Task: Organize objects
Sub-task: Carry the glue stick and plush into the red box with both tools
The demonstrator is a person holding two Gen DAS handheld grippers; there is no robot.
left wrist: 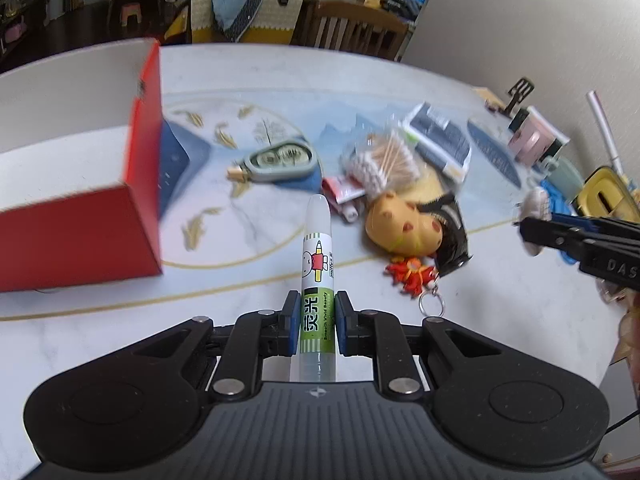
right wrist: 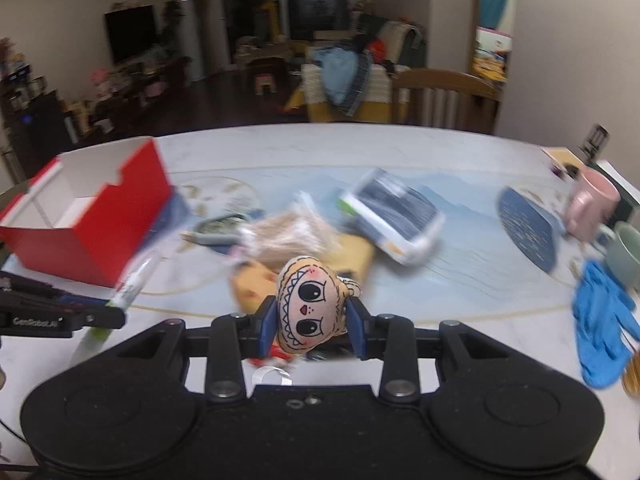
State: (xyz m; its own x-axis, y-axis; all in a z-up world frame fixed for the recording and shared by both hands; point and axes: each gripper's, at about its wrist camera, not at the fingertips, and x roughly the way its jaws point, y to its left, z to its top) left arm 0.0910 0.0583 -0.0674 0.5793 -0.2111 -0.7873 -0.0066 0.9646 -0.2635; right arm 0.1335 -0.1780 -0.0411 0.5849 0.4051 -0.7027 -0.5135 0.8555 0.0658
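**A:** Showing two loaded grippers above the table (left wrist: 480, 320). The left gripper (left wrist: 318, 322) is clamped on the lower barrel of a marker (left wrist: 317, 264), which points forward and stands clear of the table. The right gripper (right wrist: 311, 322) squeezes a doll (right wrist: 308, 308), a small plush head with a drawn face, between its blue pads (right wrist: 269, 326).

**B:** And the destination?

**A:** Probably the red box (left wrist: 80, 236), open-topped, at the left of the table. Both held things are near it but not over it. The remaining clutter sits mid-table: a tape dispenser (left wrist: 280, 160), a bag of swabs (left wrist: 384, 160), a yellow plush (left wrist: 404, 222) with a red charm (left wrist: 412, 274), and a packet (left wrist: 440, 140).

**B:** What may fail from here?

**A:** Three risks, all judged. The marker is gripped low, so its long free end could strike the box wall and lever out of the pads. The doll is soft and may slip while being carried; parts hanging beneath it, poorly seen, could snag on the clutter. Both grippers converging on one box could also collide at its opening, since the right gripper (left wrist: 560, 236) is already close beside the left.
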